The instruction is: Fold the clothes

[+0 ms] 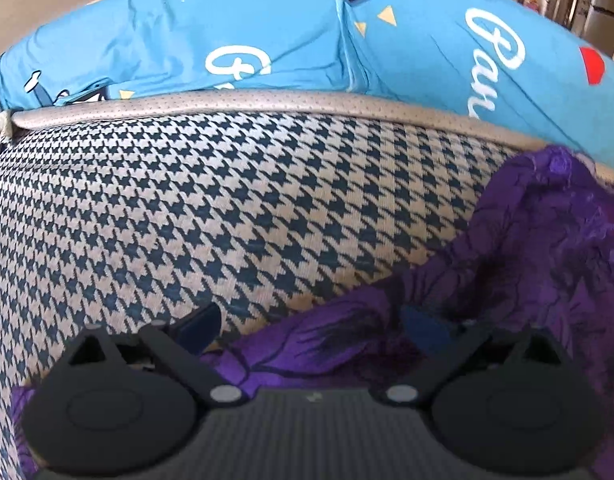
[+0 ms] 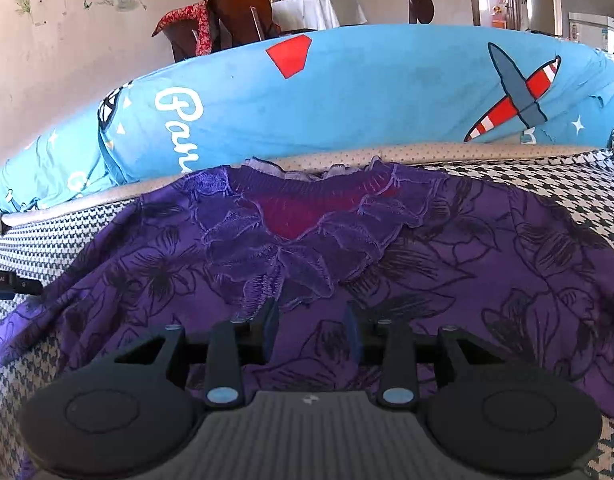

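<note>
I judge the fold not yet begun: the purple blouse (image 2: 347, 256) lies spread on the houndstooth cushion (image 1: 227, 200), under and ahead of my right gripper (image 2: 313, 330), jaws parted and empty, while my left gripper (image 1: 311, 320), wide open at its edge, must next pinch that edge.

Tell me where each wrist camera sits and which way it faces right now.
Left wrist: low over the houndstooth cushion, facing the blue pillow; open left gripper at the purple top's edge.
Right wrist: low over the purple top, facing its neckline and the room behind; open right gripper shows.
Shared: purple top, cushion, blue pillow.
</note>
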A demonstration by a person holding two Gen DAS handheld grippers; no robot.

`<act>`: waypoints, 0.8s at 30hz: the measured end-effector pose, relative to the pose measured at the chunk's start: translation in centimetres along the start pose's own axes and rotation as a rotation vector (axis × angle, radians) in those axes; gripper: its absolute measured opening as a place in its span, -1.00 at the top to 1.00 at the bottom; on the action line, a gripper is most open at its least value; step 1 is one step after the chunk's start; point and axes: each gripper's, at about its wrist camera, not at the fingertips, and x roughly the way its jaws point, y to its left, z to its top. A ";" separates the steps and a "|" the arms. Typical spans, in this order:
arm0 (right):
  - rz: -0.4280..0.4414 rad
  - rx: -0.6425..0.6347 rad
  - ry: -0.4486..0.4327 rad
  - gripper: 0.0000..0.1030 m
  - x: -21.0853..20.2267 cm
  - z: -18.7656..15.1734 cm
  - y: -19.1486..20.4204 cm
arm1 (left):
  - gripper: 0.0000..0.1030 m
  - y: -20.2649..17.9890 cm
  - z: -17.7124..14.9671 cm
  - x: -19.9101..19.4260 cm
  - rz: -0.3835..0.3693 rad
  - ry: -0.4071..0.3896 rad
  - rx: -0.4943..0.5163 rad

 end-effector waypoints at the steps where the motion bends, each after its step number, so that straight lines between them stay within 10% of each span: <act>1: -0.001 0.003 0.004 0.29 0.2 0.0 0.0 | -0.82 -0.1 -0.2 0.4 0.003 0.009 0.009; 6: 0.008 0.010 0.021 0.28 0.7 -0.1 0.4 | -0.40 -0.8 -0.9 1.3 0.014 0.004 0.049; 11: 0.001 -0.004 0.018 0.28 0.9 -0.1 0.7 | 0.53 -2.2 -1.4 0.5 0.001 -0.029 0.088; 24: 0.001 0.000 0.010 0.28 0.9 -0.1 0.7 | 0.71 -1.2 0.0 -0.3 0.315 -0.155 -0.051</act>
